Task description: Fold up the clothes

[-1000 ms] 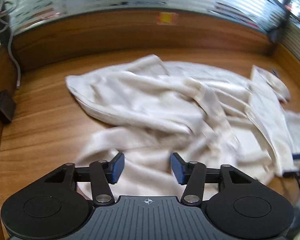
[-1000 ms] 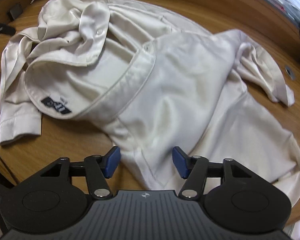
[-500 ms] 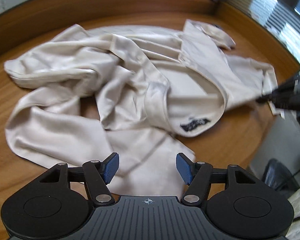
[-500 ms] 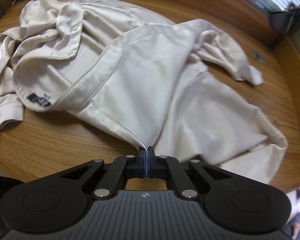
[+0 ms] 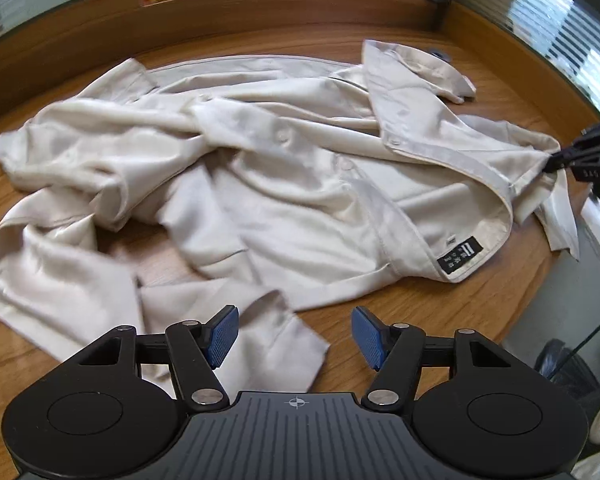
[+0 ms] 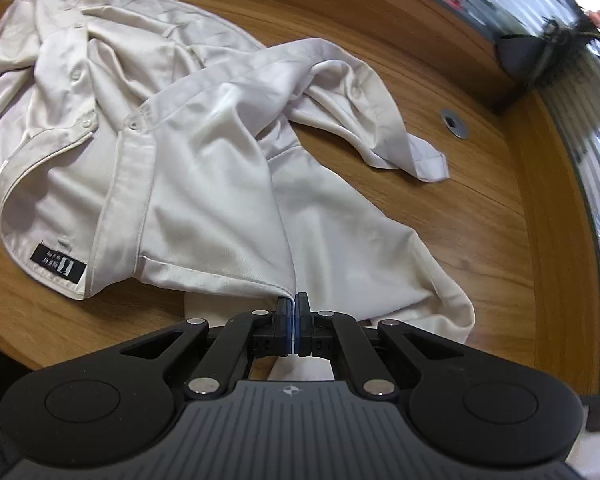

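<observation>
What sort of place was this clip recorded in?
Probably an office or meeting room. The cream shirt lies on a wooden desk with a cable grommet, and frosted striped glass partitions run behind its raised back edge.

Left tongs [image 5: 294,334] agape, right tongs [image 6: 292,312] clamped

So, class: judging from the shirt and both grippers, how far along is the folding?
Done: nothing folded; the cream shirt lies crumpled on the wooden table. In hand: the right gripper pinches a shirt corner, while the left gripper hovers open above a cuff. Left: spreading flat and every fold.
</observation>
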Available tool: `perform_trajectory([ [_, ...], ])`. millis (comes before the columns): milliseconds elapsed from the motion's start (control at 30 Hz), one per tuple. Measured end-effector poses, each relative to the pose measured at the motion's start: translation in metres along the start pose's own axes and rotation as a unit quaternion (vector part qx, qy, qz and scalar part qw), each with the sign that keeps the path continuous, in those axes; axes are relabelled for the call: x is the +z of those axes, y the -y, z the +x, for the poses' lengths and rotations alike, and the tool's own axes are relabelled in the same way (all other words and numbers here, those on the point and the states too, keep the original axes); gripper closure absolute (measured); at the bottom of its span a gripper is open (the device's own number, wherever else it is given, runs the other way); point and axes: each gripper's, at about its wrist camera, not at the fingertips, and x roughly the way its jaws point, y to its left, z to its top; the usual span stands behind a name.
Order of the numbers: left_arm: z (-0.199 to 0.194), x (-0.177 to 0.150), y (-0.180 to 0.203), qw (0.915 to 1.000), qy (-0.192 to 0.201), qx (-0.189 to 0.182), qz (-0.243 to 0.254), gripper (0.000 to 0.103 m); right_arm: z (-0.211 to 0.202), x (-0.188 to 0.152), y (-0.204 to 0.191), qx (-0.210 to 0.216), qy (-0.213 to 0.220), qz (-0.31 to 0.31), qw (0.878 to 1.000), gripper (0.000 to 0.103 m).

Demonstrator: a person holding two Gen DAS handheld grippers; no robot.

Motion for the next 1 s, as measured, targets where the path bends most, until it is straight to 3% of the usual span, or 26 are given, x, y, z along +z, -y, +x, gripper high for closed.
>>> perform_trajectory([
  [100, 0.007, 0.007, 0.016, 0.9995, 0.002, -0.002, 0.032, 0.038, -0.002, -0.004, -0.002, 0.016, 0.008, -0.036, 0.999, 0.098],
  [233, 0.021, 0.016, 0.033, 0.998, -0.006, 0.009, 0.063, 0.039, -0.014, -0.007, -0.01, 0.045, 0.047, -0.082, 0.994, 0.075],
  [300, 0.028, 0.02, 0.037, 0.9974, -0.012, 0.018, 0.069, 0.042, -0.022, -0.008, -0.014, 0.07, 0.07, -0.106, 0.989, 0.072],
  [367, 0.033, 0.022, 0.041, 0.9969, -0.015, 0.022, 0.074, 0.047, -0.026, -0.009, -0.021, 0.092, 0.083, -0.135, 0.983, 0.072],
  [533, 0.04, 0.025, 0.055, 0.9938, -0.013, 0.035, 0.104, 0.047, -0.013, -0.013, -0.043, 0.115, 0.087, -0.228, 0.963, 0.072],
  [767, 0.047, 0.02, 0.074, 0.9852, -0.012, 0.045, 0.165, 0.047, 0.01, -0.022, -0.068, 0.105, 0.117, -0.37, 0.916, 0.072],
  [900, 0.051, 0.018, 0.081, 0.9818, -0.014, 0.054, 0.182, 0.047, 0.018, -0.023, -0.073, 0.117, 0.127, -0.405, 0.898, 0.072],
  [1000, 0.055, 0.019, 0.084, 0.9824, -0.018, 0.061, 0.176, 0.053, 0.023, -0.025, -0.075, 0.128, 0.128, -0.409, 0.894, 0.073],
])
